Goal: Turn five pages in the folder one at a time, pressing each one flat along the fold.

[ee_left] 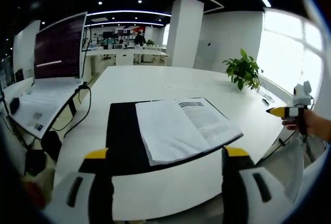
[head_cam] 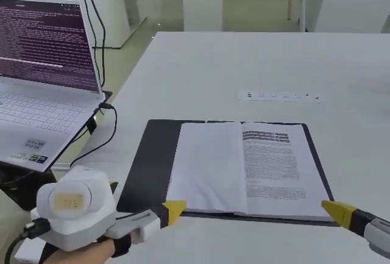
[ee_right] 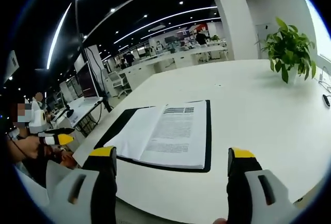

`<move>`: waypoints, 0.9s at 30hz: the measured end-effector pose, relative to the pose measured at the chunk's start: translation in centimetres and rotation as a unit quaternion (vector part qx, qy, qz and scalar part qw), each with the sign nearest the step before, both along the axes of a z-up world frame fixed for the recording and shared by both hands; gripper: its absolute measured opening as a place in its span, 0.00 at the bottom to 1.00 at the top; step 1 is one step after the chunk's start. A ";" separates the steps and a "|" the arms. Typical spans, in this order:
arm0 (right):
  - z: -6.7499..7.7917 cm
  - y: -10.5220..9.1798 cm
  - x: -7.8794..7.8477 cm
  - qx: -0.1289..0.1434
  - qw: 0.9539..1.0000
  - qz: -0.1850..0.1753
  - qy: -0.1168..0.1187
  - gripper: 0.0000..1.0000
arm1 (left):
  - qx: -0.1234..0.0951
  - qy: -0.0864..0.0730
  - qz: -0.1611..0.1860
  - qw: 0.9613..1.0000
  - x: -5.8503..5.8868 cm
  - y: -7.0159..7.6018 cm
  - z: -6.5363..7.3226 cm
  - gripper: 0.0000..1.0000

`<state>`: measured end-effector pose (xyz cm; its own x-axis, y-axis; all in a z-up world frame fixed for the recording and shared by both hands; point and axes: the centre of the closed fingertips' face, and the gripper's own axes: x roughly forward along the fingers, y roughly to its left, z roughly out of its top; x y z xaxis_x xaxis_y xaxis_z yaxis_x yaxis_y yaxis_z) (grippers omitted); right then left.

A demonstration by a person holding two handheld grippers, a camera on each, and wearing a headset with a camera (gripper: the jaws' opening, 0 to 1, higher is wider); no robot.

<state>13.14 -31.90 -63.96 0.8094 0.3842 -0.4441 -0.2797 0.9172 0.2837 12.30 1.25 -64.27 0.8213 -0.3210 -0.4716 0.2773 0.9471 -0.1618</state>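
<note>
A black folder [head_cam: 149, 160] lies open on the white table [head_cam: 256, 63]. A blank page [head_cam: 204, 166] lies on its left side and a printed page [head_cam: 274, 163] on its right. My left gripper [head_cam: 172, 210] hovers just off the folder's near-left corner, and its own view shows the jaws open [ee_left: 165, 154] and empty before the folder [ee_left: 121, 131]. My right gripper [head_cam: 338, 211] hangs beside the near-right corner, likewise open [ee_right: 171, 152] and facing the folder [ee_right: 207, 131]. Neither gripper touches the pages.
An open laptop [head_cam: 36, 87] with a lit screen stands on a stand to the left, its cable [head_cam: 109, 124] trailing toward the table edge. A white power strip [head_cam: 280, 96] lies beyond the folder. A potted plant [ee_right: 289, 48] stands at the table's far end.
</note>
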 end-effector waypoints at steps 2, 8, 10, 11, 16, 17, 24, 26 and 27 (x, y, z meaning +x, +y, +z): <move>-0.2 0.2 -0.1 -0.001 1.000 0.000 -0.001 0.88 | 0.000 -0.002 -0.003 1.000 0.1 -0.2 0.1 0.87; -0.5 0.9 -0.4 -0.007 1.000 0.017 0.005 0.88 | -0.002 -0.001 -0.005 1.000 0.2 -0.9 0.3 0.88; -0.3 1.0 -0.2 -0.007 1.000 0.021 0.001 0.88 | -0.004 -0.002 -0.004 1.000 0.2 -1.0 0.4 0.88; -0.3 0.9 -0.1 -0.007 1.000 0.020 0.001 0.88 | -0.004 -0.002 -0.004 1.000 0.2 -1.0 0.4 0.88; -0.6 0.8 0.0 -0.002 1.000 0.019 0.005 0.87 | -0.002 0.008 0.000 1.000 -0.2 -1.1 -0.3 0.91; -0.8 0.7 -0.1 -0.002 1.000 0.019 0.010 0.87 | -0.002 0.008 0.000 1.000 -0.3 -1.0 -0.4 0.91; -1.6 0.4 -0.4 0.008 1.000 0.016 0.017 0.87 | -0.003 0.015 0.003 1.000 -0.6 -1.0 -0.7 0.93; -1.6 0.3 -0.4 0.007 1.000 0.015 0.018 0.87 | -0.003 0.013 0.004 1.000 -0.6 -1.1 -0.6 0.93; -1.6 0.2 -0.4 0.007 1.000 0.016 0.018 0.87 | -0.003 0.013 0.004 1.000 -0.6 -1.2 -0.6 0.93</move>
<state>12.74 -31.67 -65.60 0.7801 0.4153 -0.4680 -0.2973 0.9042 0.3068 11.75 0.08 -64.89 0.8112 -0.3181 -0.4906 0.2659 0.9480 -0.1750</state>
